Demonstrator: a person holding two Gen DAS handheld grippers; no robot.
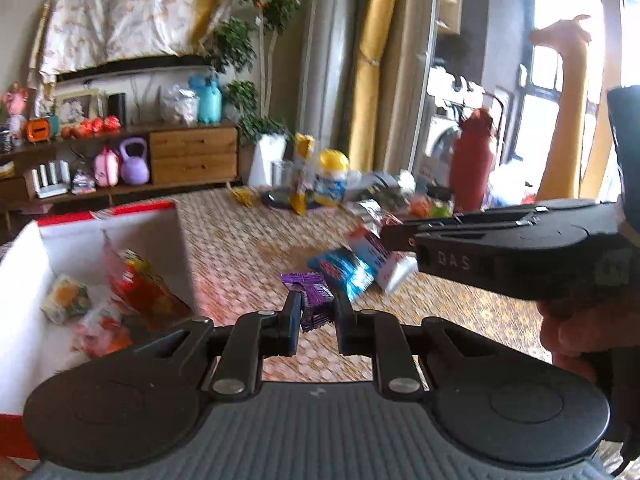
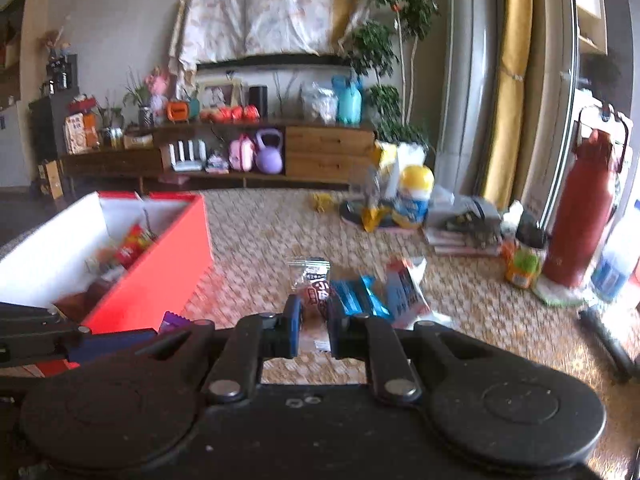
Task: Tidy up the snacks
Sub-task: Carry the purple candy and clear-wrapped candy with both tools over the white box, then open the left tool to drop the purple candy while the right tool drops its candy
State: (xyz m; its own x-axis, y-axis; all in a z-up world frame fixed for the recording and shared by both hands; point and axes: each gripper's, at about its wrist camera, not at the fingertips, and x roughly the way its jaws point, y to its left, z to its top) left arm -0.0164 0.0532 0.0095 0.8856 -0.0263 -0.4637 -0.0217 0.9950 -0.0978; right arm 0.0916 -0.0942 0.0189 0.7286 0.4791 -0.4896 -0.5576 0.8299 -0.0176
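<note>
My left gripper (image 1: 316, 314) is shut on a purple snack packet (image 1: 310, 294), held above the woven table mat. My right gripper (image 2: 311, 316) is shut on a clear packet with a brown snack (image 2: 314, 286). In the left wrist view the right gripper (image 1: 390, 236) shows from the side at right, held by a hand (image 1: 576, 332). A red box with white inside (image 1: 120, 236) stands at left and holds several snack packets (image 1: 136, 284). The same box (image 2: 160, 264) appears left in the right wrist view. A blue packet (image 1: 344, 270) and a blue-and-white carton (image 1: 380, 258) lie on the mat.
At the table's far side stand a yellow-lidded tub (image 2: 414, 196), a yellow bag (image 2: 376, 200), stacked books (image 2: 464, 228), a small jar (image 2: 522, 262) and a tall red bottle (image 2: 580, 216). A wooden sideboard (image 2: 240, 152) with toys lines the back wall.
</note>
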